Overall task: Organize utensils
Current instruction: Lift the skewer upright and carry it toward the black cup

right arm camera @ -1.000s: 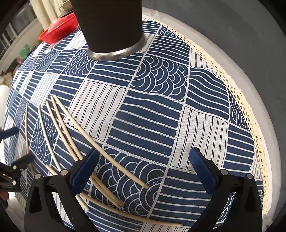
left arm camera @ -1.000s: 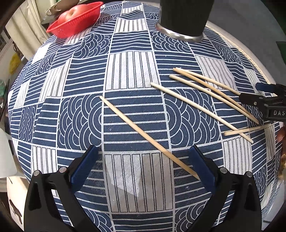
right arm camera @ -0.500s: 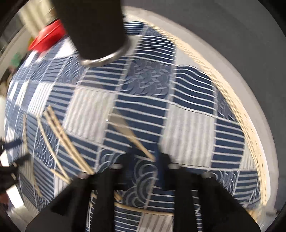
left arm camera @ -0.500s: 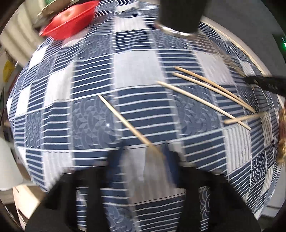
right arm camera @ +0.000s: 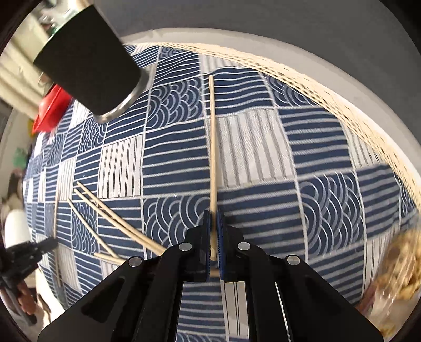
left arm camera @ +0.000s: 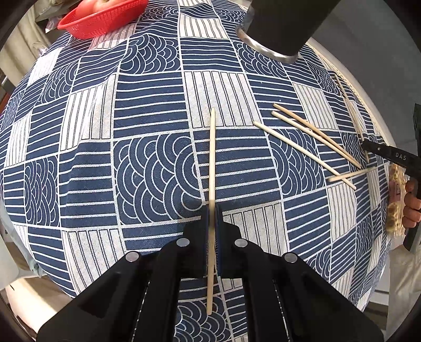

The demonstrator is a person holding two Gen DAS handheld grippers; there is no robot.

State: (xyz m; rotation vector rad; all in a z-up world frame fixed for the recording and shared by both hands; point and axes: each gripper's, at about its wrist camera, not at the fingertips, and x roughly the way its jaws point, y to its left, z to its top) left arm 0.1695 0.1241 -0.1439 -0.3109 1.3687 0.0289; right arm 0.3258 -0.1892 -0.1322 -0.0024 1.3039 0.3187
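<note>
Bamboo chopsticks, one to each gripper. Left gripper (left arm camera: 212, 210): jaws have just closed and now pinch a chopstick (left arm camera: 211, 157) part-way along its length, tip running ahead over the cloth (left arm camera: 147, 110), tail trailing back between the arms. Right gripper (right arm camera: 213, 218): jaws likewise just closed, pinching a second chopstick (right arm camera: 212, 147) near its rear end, most of the stick jutting forward.

Loose stock: several more sticks (left arm camera: 310, 139) lie in a crossed scatter on the cloth, between the two grippers.

Holder: black cup (left arm camera: 284, 23) with a metal band at its base, standing near the far edge of the table; likely destination, its mouth out of view.

Other: red basket (left arm camera: 102, 18) at the far left corner, not involved.

Handling notes, as judgement: both sticks appear lifted clear. To do this step well, keep the pinch firm so a stick cannot pivot, especially the right one, held near its end. Bring each stick upright over the cup's mouth before letting go. Deliver one at a time, so the grippers do not meet above the cup or knock it over.
</note>
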